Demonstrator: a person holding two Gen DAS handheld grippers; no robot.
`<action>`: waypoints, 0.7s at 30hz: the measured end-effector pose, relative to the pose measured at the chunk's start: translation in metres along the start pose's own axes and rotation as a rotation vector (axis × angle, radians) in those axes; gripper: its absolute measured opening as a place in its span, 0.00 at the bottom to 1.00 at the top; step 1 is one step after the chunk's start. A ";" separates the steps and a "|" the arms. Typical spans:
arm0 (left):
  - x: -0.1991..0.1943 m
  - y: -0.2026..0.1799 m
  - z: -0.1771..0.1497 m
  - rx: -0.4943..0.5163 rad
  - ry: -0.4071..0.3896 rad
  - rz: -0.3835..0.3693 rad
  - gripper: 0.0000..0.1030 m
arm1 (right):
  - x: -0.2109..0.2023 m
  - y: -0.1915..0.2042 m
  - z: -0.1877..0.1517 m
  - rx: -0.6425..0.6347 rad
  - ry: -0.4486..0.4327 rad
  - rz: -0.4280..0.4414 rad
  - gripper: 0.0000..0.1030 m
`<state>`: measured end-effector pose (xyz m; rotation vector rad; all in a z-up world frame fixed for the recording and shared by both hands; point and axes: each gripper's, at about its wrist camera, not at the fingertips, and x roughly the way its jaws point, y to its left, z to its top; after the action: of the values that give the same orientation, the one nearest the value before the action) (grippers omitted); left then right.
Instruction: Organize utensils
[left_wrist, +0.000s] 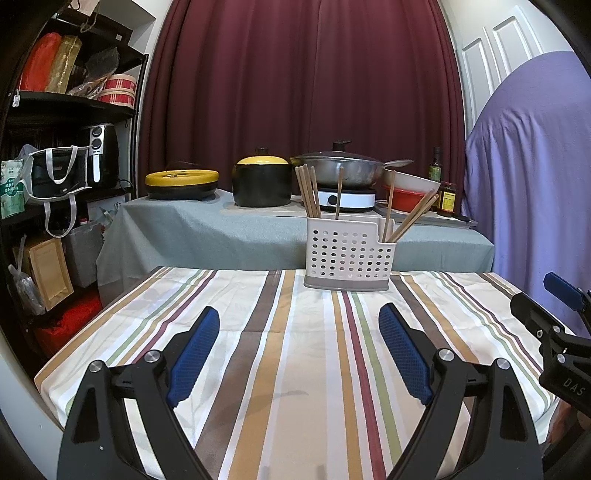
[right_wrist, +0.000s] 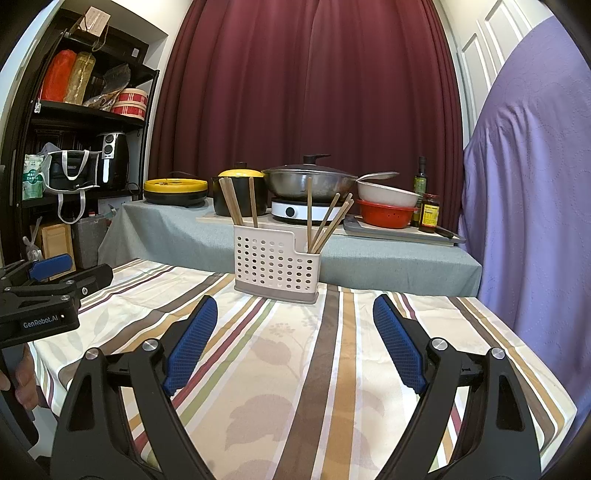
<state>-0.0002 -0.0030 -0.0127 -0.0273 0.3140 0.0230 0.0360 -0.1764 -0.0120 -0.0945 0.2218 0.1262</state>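
A white perforated utensil holder (left_wrist: 349, 254) stands upright at the far edge of the striped tablecloth (left_wrist: 295, 369). Several wooden chopsticks (left_wrist: 309, 192) stand in its left compartment and several more (left_wrist: 410, 219) lean in its lower right compartment. My left gripper (left_wrist: 299, 317) is open and empty, over the cloth, well short of the holder. In the right wrist view the holder (right_wrist: 275, 264) sits ahead, slightly left, with chopsticks (right_wrist: 232, 201) in it. My right gripper (right_wrist: 290, 306) is open and empty, short of the holder. The right gripper also shows at the right edge of the left wrist view (left_wrist: 554, 325).
Behind the table a grey-covered counter (left_wrist: 221, 229) carries two black pots with yellow lids (left_wrist: 262, 181), a wok on an induction hob (left_wrist: 340, 173), bowls and bottles (left_wrist: 445, 197). A black shelf (left_wrist: 55, 166) stands left. A purple drape (left_wrist: 535, 166) hangs right.
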 end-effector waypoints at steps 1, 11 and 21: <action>0.001 -0.001 0.000 0.004 0.002 0.002 0.83 | 0.000 0.000 0.000 0.000 0.000 0.000 0.82; 0.002 -0.001 -0.002 0.009 0.006 -0.020 0.84 | -0.002 0.001 0.000 -0.004 0.005 0.003 0.82; 0.002 -0.004 -0.002 0.026 0.006 -0.045 0.87 | -0.002 0.004 0.000 -0.012 0.013 0.004 0.82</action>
<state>0.0009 -0.0067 -0.0155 -0.0086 0.3199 -0.0262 0.0331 -0.1723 -0.0119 -0.1069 0.2340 0.1307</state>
